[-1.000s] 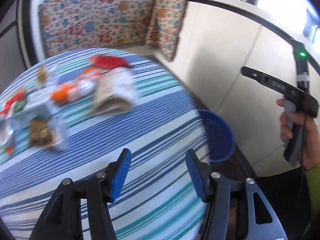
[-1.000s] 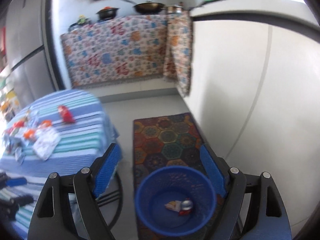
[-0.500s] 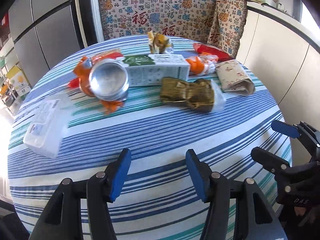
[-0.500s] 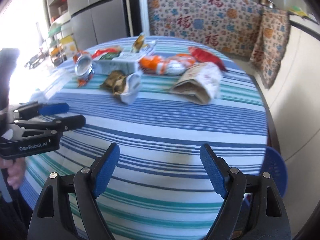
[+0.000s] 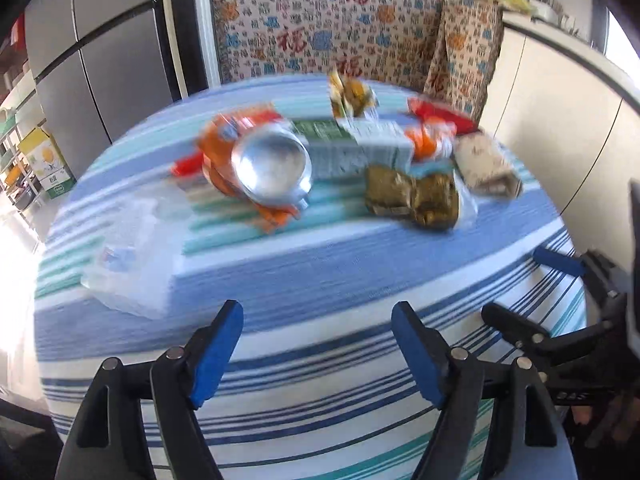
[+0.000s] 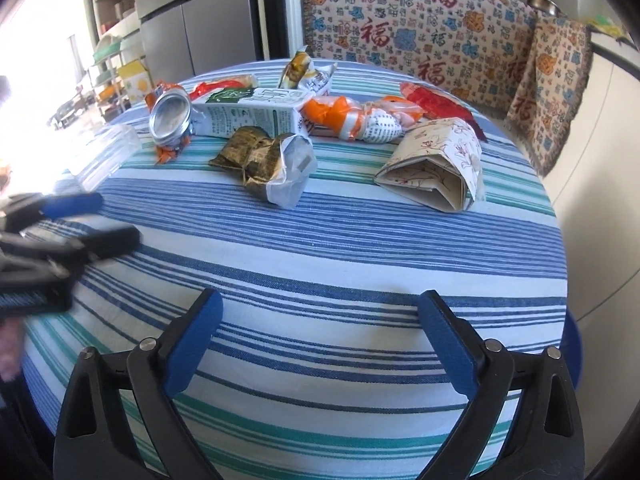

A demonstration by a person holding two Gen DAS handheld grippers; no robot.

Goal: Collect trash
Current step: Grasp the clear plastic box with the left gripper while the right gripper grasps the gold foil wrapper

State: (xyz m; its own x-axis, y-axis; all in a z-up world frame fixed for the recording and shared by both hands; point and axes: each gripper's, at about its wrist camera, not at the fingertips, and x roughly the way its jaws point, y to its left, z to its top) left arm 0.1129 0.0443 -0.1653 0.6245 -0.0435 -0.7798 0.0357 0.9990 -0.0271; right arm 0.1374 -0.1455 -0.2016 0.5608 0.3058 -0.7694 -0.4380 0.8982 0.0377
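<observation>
My left tongs (image 5: 318, 344) and my right tongs (image 6: 322, 338) both hang released over the near edge of the round striped desk (image 6: 320, 248), each pair having just been spreading wider, with nothing but cloth between the blue pads. The trash sits in a cluster at the far side of the desk, toward twelve o'clock from my right tongs: a green-and-white carton (image 6: 256, 114) lying on its side, a silver can (image 6: 170, 118) touching its left end at about eleven o'clock, a crumpled brown wrapper (image 6: 262, 164) just in front of the carton, an orange-and-white wrapper (image 6: 352, 118) to its right, and a folded floral paper packet (image 6: 436, 164) at one o'clock. A clear plastic box (image 6: 104, 152) lies at ten o'clock near the desk's left rim. The blue bin (image 6: 572, 344) peeks out below the desk's edge at three o'clock.
</observation>
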